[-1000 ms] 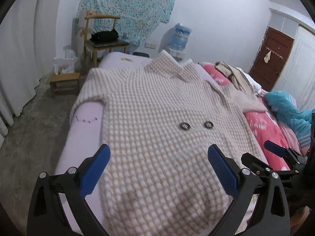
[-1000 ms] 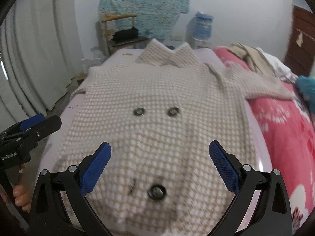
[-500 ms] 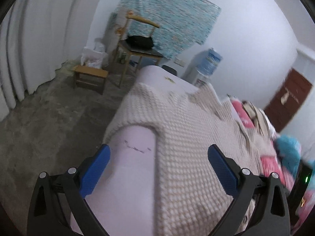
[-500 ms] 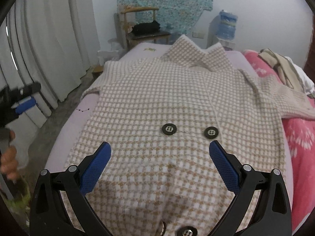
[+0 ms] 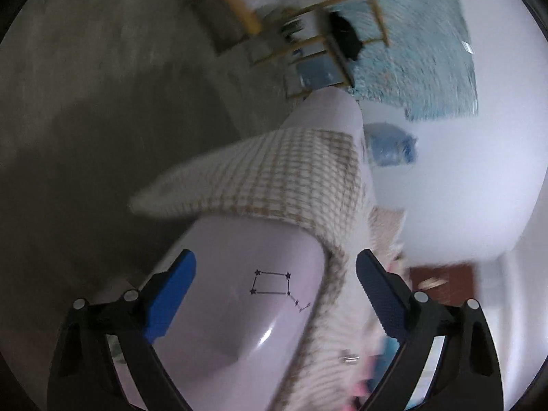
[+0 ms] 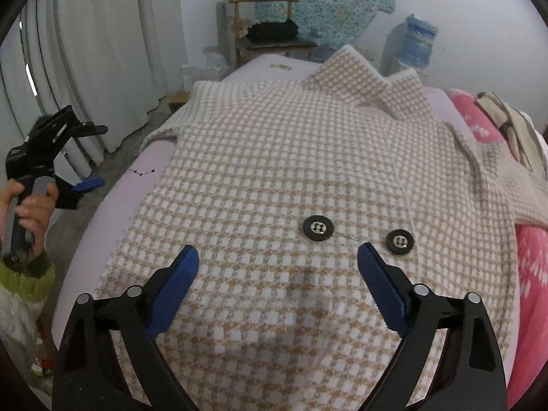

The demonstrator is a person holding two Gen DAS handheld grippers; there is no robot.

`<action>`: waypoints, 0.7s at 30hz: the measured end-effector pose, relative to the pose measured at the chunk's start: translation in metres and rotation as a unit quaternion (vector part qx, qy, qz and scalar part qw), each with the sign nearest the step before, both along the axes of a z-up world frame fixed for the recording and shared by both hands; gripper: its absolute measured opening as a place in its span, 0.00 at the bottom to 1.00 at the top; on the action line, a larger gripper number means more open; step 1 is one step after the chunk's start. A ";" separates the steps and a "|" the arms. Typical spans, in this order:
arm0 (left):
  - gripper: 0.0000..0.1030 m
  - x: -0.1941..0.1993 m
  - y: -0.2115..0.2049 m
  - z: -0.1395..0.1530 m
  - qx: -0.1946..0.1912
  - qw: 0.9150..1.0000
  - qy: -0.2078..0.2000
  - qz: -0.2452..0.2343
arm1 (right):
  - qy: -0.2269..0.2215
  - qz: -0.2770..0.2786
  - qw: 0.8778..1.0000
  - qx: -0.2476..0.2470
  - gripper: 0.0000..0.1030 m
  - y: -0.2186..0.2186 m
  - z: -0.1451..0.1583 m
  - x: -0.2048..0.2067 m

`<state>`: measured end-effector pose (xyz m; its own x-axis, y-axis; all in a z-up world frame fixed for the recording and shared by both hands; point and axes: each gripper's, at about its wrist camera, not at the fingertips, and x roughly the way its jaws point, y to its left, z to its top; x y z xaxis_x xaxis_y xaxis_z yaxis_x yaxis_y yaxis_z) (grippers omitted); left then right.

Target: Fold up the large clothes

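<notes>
A cream-and-tan checked coat (image 6: pixel 291 171) lies spread face up on the bed, collar (image 6: pixel 370 78) at the far end and two black buttons (image 6: pixel 318 227) near my right gripper. That right gripper (image 6: pixel 277 274) hovers just above the coat's front. Its jaws are closing with only flat cloth beneath them. My left gripper (image 5: pixel 275 284) is rolled over at the bed's left edge, above the lilac sheet (image 5: pixel 239 308) beside the coat's side edge. Its jaws are closing too, pressing on nothing. The left sleeve (image 5: pixel 274 178) drapes over the bed's edge ahead. From the right wrist, the left gripper (image 6: pixel 92 156) sits in a hand (image 6: pixel 30 202).
A pink quilt (image 6: pixel 527 274) and a heap of clothes (image 6: pixel 513 126) lie along the bed's right side. A wooden chair (image 6: pixel 267 27), a water dispenser (image 6: pixel 414 44) and white curtains (image 6: pixel 102 68) stand beyond. Bare grey floor (image 5: pixel 85 120) lies left of the bed.
My left gripper swung from above the coat's front to the bed's left edge, dropping and rolling. The right gripper came lower over the front. Both jaws narrowed a little.
</notes>
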<state>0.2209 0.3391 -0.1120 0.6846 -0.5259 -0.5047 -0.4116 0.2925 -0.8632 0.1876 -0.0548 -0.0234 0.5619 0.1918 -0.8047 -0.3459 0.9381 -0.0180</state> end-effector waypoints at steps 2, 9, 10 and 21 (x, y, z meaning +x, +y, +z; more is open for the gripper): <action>0.89 0.002 0.007 -0.021 -0.063 0.998 0.016 0.013 | 0.002 0.000 1.000 0.000 0.82 0.004 -0.002 0.004; 0.90 0.007 0.018 -0.088 -0.238 0.967 0.062 0.059 | 0.009 -0.003 1.000 0.007 0.82 0.012 -0.005 0.019; 0.90 0.009 0.020 -0.096 -0.254 0.963 0.065 0.066 | 0.010 -0.002 1.000 0.005 0.82 0.014 -0.006 0.020; 0.90 0.045 0.011 -0.181 -0.363 0.919 0.131 0.085 | 0.023 -0.016 1.000 -0.009 0.82 0.011 -0.012 0.025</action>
